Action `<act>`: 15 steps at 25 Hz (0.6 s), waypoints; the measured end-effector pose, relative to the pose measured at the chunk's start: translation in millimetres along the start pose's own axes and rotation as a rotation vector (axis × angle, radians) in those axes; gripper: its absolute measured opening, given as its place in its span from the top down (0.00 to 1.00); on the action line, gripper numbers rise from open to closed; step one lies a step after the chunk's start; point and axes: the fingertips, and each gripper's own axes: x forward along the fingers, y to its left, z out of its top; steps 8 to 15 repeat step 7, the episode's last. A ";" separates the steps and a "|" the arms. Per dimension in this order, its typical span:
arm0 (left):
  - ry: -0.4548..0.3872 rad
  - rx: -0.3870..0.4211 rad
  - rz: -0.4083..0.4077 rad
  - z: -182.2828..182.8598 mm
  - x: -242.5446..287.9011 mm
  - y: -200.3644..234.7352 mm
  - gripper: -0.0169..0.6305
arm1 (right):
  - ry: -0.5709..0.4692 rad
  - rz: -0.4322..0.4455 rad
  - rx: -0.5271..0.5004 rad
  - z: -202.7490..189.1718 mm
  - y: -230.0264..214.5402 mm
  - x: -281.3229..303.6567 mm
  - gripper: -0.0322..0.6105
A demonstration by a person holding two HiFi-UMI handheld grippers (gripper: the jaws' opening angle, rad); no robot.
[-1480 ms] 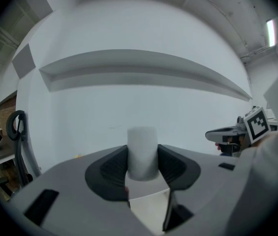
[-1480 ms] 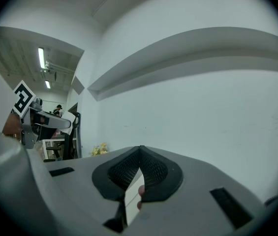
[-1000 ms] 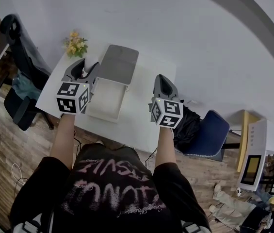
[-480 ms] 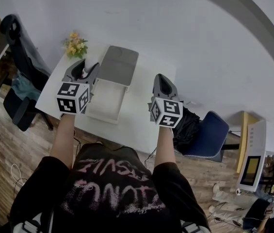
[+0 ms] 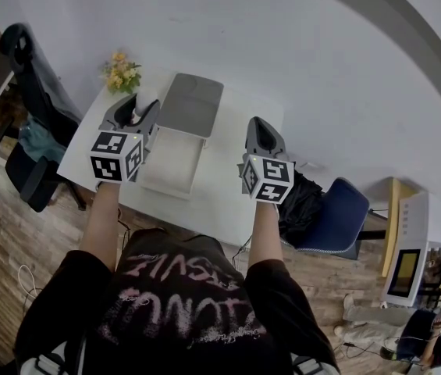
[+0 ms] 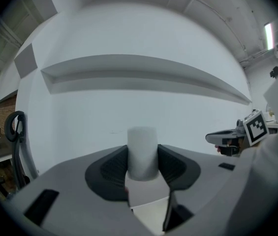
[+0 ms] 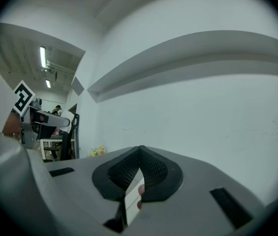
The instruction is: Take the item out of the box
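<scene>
Counted in the head view, clock positions taken from its centre.
- Two-jaw grippers with marker cubes: 2. The left gripper (image 5: 136,109) is at ten o'clock and the right gripper (image 5: 257,129) at one o'clock.
- White cylinder (image 6: 142,151): 1.
- Open box (image 5: 175,180): 1.
- White table (image 5: 232,201): 1.
- Yellow flower bunch (image 5: 121,71): 1, at eleven o'clock.
- Chairs: 2. The black office chair (image 5: 29,61) is at ten o'clock and the blue chair (image 5: 343,213) at four o'clock.
</scene>
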 end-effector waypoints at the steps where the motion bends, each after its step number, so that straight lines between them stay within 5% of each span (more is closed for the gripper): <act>1: 0.000 0.002 0.000 0.8 0.1 0.6 0.70 | 0.000 -0.003 -0.002 0.9 -1.3 0.2 0.94; 15: -0.010 0.010 -0.003 2.8 -0.9 0.8 0.70 | -0.012 -0.013 -0.005 7.0 -5.7 -1.4 0.94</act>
